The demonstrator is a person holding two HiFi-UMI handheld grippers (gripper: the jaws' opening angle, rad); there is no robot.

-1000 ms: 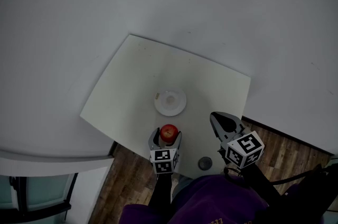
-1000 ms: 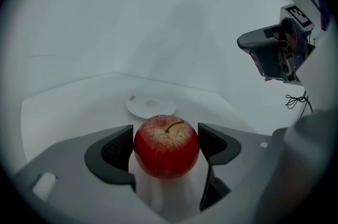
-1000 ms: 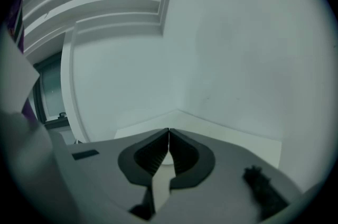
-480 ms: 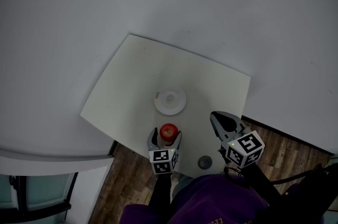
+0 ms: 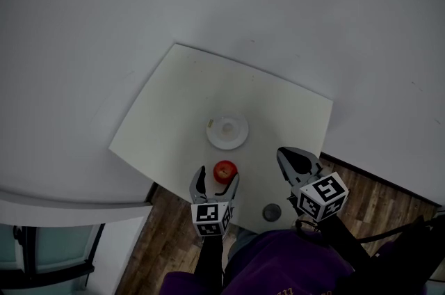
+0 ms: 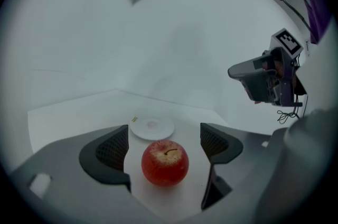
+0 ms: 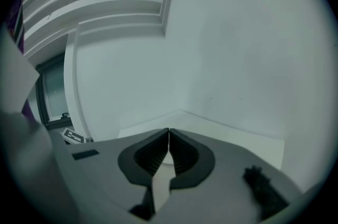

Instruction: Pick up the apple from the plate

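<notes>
A red apple (image 5: 224, 170) sits on the white table (image 5: 174, 106), in front of the empty white plate (image 5: 227, 131) and apart from it. My left gripper (image 5: 217, 176) is open, its jaws having just been opening. The apple (image 6: 165, 162) lies between the two pads with a gap on each side. In the left gripper view the plate (image 6: 152, 127) lies just beyond the apple. My right gripper (image 5: 283, 152) hovers over the table's near right edge, shut with nothing in it; its pads (image 7: 160, 150) meet in the right gripper view.
A small dark round object (image 5: 271, 212) lies on the table near its front edge, between the two grippers. Wooden floor (image 5: 375, 203) shows below the table's near right side. White walls enclose the table's far sides.
The left gripper's jaws have spread off the apple and the gripper has lifted and drawn back a little. The apple stays on the table. The right gripper has not moved.
</notes>
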